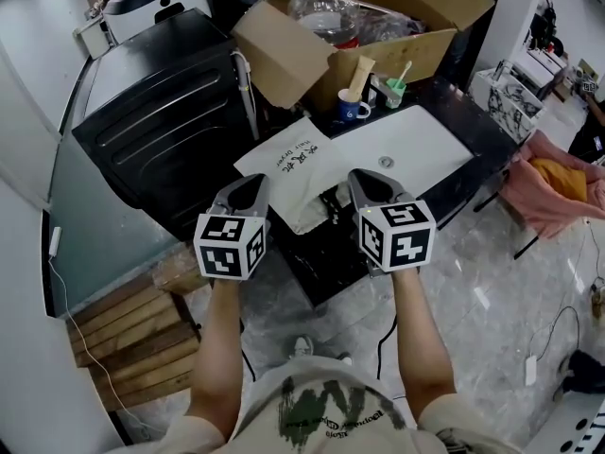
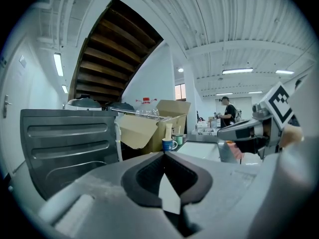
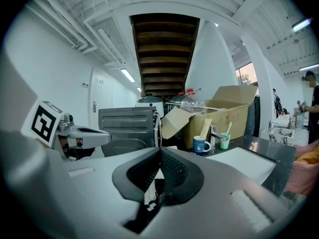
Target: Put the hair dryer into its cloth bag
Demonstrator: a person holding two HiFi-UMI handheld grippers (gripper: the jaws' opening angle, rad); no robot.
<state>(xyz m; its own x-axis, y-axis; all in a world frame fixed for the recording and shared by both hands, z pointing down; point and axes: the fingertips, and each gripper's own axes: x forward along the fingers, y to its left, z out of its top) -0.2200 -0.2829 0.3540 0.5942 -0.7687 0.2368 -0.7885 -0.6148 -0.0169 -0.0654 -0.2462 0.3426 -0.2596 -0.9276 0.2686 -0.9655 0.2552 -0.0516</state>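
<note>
White cloth bag (image 1: pixel 288 164) with dark print lies on the black counter (image 1: pixel 477 130), just left of the white sink (image 1: pixel 421 149). Its near edge droops over the counter's front. The left gripper (image 1: pixel 251 187) and right gripper (image 1: pixel 365 182) sit at that edge's left and right ends. Both are clenched, tips meeting; I cannot tell whether they pinch cloth. Something dark hangs between them, too obscured to name.

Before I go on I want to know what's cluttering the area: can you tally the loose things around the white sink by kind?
cloth bag: 1
cups: 2 (blue mug, green cup)
cardboard box: 1
clear jug: 1
total: 5
</note>
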